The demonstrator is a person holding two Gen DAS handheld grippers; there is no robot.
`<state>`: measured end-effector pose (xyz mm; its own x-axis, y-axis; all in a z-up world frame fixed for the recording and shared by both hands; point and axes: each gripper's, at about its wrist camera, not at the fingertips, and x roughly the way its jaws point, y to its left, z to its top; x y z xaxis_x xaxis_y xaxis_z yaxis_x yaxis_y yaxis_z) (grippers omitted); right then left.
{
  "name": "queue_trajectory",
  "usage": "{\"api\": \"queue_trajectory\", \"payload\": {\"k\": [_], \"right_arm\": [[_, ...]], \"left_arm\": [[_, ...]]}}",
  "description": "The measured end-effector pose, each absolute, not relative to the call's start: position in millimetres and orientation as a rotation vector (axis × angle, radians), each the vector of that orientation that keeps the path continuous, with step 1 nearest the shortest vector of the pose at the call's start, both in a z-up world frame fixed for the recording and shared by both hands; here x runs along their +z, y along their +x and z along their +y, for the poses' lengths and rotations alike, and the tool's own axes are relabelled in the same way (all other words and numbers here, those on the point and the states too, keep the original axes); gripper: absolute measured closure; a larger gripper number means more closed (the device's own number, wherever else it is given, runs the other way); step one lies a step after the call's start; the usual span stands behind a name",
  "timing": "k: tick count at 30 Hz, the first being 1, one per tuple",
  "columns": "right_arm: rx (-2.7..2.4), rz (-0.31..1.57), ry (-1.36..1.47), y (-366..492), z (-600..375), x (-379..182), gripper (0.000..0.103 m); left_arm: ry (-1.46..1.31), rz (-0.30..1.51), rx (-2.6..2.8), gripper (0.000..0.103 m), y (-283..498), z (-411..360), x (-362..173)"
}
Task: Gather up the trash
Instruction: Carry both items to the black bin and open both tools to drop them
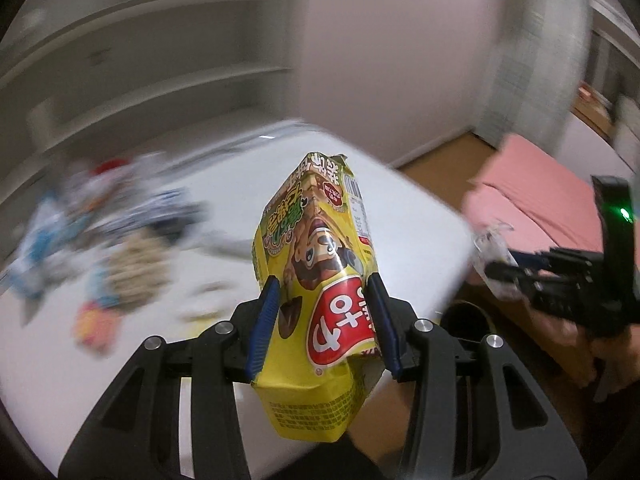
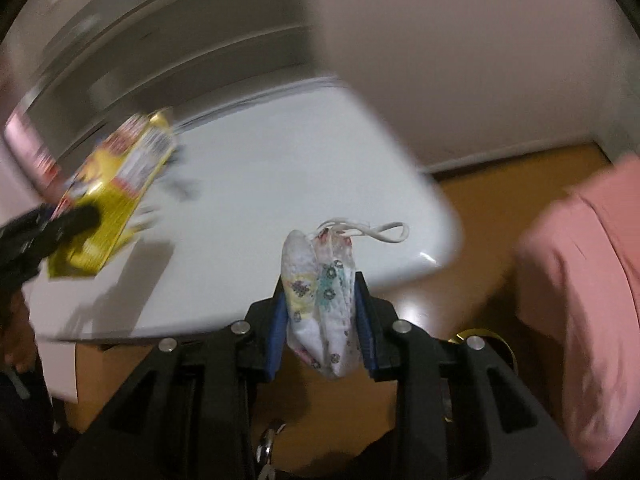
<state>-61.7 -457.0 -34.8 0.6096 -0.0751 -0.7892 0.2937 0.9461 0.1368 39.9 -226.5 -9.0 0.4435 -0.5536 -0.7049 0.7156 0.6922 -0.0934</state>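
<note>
A yellow snack box (image 1: 316, 240) with a red label hangs over the white table, and my left gripper (image 1: 323, 280) is shut on its lower half, blue pads pressed on both sides. In the right wrist view the same box (image 2: 116, 192) shows blurred at the left. My right gripper (image 2: 320, 285) is shut on a folded white patterned face mask (image 2: 306, 260), whose ear loop (image 2: 384, 232) sticks out on top. It is held past the table's rounded corner, over the floor. The right gripper (image 1: 506, 276) also appears at the right of the left wrist view.
Several blurred wrappers and packets (image 1: 120, 240) lie in a heap on the white table (image 1: 408, 208). A pink bed (image 1: 540, 184) stands to the right across wooden floor (image 2: 472, 200). A dark round container (image 1: 466, 320) sits on the floor beside the table's corner. White shelves line the back wall.
</note>
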Motion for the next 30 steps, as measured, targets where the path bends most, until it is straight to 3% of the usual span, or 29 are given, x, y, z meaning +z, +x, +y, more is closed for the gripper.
{"api": "queue_trajectory", "payload": {"k": [8, 17, 28, 30], "right_arm": [[-0.534, 0.893, 0.489, -162.2, -588.2, -83.5, 0.072], [-0.694, 0.978, 0.724, -230.7, -685.6, -184.2, 0.072], [-0.707, 1.073, 0.784, -241.9, -706.9, -244.4, 0.071], [-0.711, 1.068, 0.789, -245.0, -715.0, -252.1, 0.061]], "left_arm": [[0.354, 0.812, -1.107, 0.059, -29.9, -376.8, -49.1], [0.52, 0.884, -1.294, 0.059, -86.1, -512.7, -141.0], [0.601, 0.984, -1.296, 0.059, -88.7, -575.6, -211.0], [0.609, 0.995, -1.29, 0.059, -89.4, -581.1, -216.3]]}}
